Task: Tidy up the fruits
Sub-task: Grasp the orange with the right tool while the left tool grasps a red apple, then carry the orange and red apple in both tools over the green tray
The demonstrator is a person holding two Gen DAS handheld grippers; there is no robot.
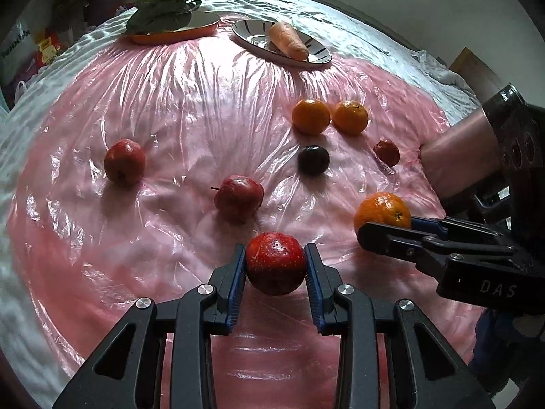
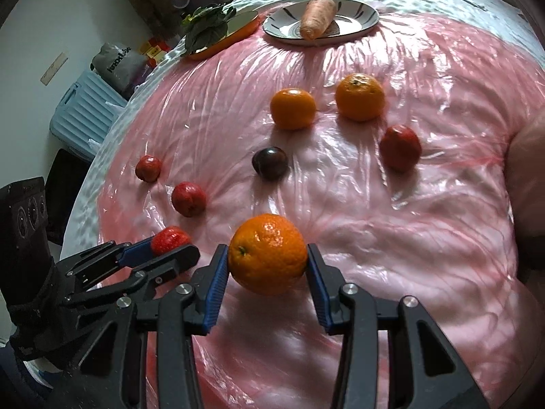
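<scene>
On the bench (image 1: 102, 300), draped in crinkled pink plastic sheet, the fruits lie scattered. At far left rests a round red apple (image 1: 124, 161), then a second red apple with a short stem (image 1: 238, 201). The left gripper (image 1: 276, 266) has its jaws pinching a glossy red apple (image 1: 275, 263), lifted off the sheet. Beyond sit a dark purple plum (image 1: 313, 159), two loose oranges (image 1: 310, 116) side by side, and a small red fruit (image 1: 386, 152). The right gripper (image 2: 268, 265) has its jaws clamped on a large orange (image 2: 268, 253). Far back, an orange dish of green leaves (image 1: 160, 17) stands left of a patterned plate (image 1: 252, 39) carrying a pale carrot (image 1: 287, 41).
</scene>
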